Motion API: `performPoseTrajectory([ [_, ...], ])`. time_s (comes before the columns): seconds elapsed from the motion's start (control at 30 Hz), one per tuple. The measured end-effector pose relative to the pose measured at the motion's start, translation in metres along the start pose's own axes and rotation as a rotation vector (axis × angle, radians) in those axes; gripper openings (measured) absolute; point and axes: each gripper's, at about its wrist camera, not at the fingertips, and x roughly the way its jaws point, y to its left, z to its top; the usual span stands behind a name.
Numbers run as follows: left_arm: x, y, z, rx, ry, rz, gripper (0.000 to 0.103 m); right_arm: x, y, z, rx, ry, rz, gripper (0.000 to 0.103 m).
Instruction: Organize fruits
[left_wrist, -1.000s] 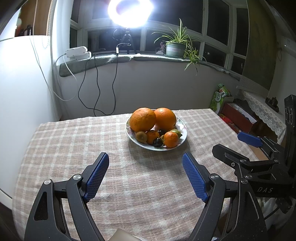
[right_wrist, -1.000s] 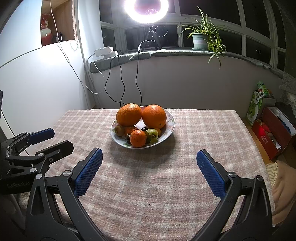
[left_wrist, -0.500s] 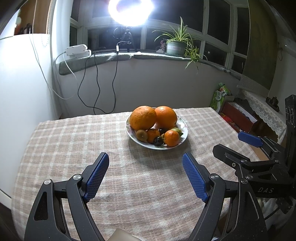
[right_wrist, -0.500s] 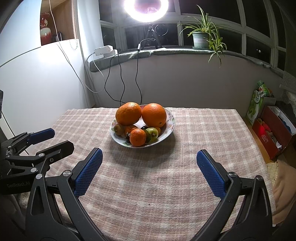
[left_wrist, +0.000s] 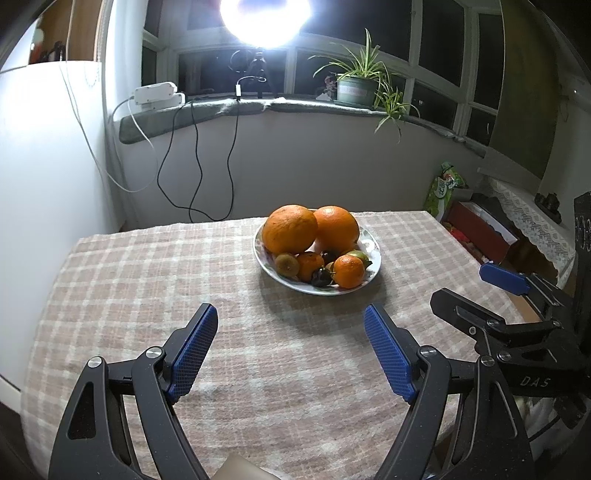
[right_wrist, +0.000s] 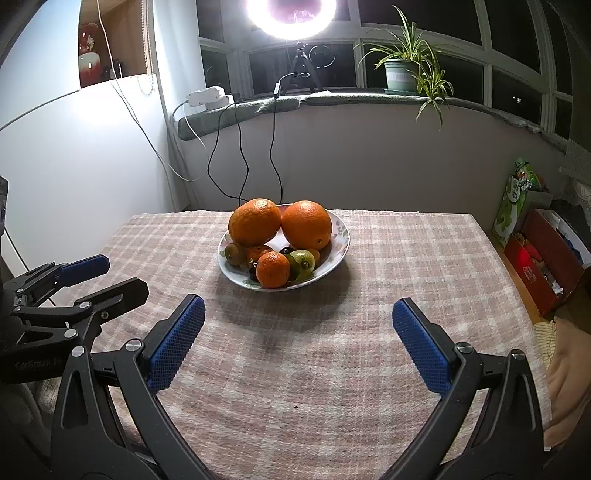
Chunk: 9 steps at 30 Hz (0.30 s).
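1. All the fruit in view is gathered on one plate (left_wrist: 373, 254) near the far middle of the table (left_wrist: 147, 280); none is seen lying loose on the checked cloth
2. Two large oranges (right_wrist: 255, 221) are set side by side, touching, at the back of the plate, where their bulk hides nothing smaller; the small pieces are heaped in front of them: a mandarin (right_wrist: 273, 269), a kiwi (left_wrist: 286, 264), a green fruit (right_wrist: 303, 260) and a dark one (left_wrist: 320, 277)
3. Such a heap would fit fruit already collected as well as fruit waiting to be sorted out; which of the two applies cannot be settled from this moment
4. The left gripper (left_wrist: 291, 350) is held low over the near part of the table, aimed at the plate, its fingers spread wide with nothing between them
5. The right gripper (right_wrist: 299, 339) is held likewise, just beside the left one, fingers wide apart and empty, well short of the plate
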Motion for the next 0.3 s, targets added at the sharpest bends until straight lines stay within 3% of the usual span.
performPoseTrajectory([
  [0.3,0.0029,0.0006,-0.0011,0.002,-0.007,0.001,0.082,0.0066,-0.0045,0.0006,0.004,0.011,-0.001,0.103],
])
